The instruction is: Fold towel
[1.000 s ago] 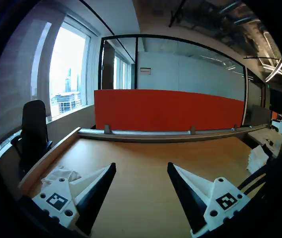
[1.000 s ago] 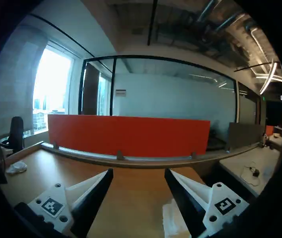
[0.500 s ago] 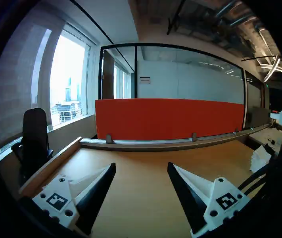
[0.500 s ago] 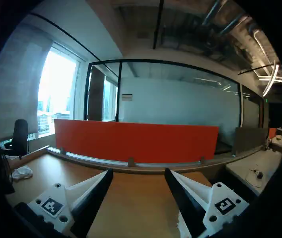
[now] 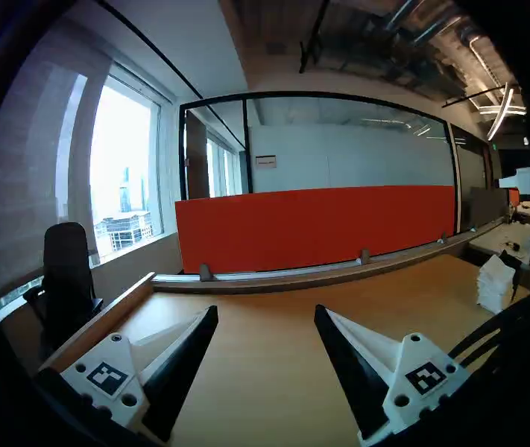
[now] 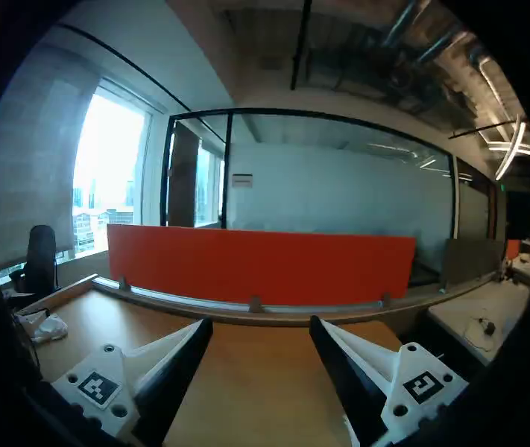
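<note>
A crumpled white towel (image 6: 47, 326) lies in a loose heap near the left edge of the wooden surface (image 6: 265, 380), and what looks like a neat stack of folded white towels (image 5: 496, 283) stands upright toward its right side.

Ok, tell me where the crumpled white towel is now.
In the right gripper view, the crumpled white towel lies at the far left of the wooden desk, near the black office chair.

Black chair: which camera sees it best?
The left gripper view: the black chair stands large beside the window, backrest and armrest clear. The right gripper view shows it smaller, near the left edge, mostly just its backrest.
</note>
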### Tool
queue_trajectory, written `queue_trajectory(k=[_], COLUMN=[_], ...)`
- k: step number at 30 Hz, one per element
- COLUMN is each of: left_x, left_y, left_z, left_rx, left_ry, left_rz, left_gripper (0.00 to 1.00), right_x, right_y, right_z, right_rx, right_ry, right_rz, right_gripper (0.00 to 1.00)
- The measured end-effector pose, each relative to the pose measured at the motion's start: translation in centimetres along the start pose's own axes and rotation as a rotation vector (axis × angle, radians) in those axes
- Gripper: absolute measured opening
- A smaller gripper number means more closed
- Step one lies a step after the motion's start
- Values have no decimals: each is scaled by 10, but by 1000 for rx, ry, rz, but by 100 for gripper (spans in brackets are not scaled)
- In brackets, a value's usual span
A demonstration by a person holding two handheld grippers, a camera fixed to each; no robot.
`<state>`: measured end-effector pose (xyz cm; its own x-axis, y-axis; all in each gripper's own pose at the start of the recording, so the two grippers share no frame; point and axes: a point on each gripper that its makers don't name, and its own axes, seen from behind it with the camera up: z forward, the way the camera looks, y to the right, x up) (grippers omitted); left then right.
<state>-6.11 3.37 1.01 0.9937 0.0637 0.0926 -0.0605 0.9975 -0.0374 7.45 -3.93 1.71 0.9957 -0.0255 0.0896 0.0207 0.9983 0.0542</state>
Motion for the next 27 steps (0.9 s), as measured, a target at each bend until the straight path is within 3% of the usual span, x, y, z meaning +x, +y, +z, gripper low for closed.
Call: queue_trajectory(k=[8, 18, 27], left_x=[-16, -55, -89], left_y=[-7, -12, -11], left_z=[-2, 3, 11], left_rx=[4, 19, 16], left_ry=[32, 57, 72], left_rz=[-15, -57, -59], left_gripper=[96, 96, 96], right_x=[-1, -36, -55], right_y=[-14, -22, -29], right_z=[0, 5, 11], right_rx=[9, 12, 15], right_ry=[14, 5, 11], right_rz=[22, 38, 33], right_gripper=[100, 100, 100])
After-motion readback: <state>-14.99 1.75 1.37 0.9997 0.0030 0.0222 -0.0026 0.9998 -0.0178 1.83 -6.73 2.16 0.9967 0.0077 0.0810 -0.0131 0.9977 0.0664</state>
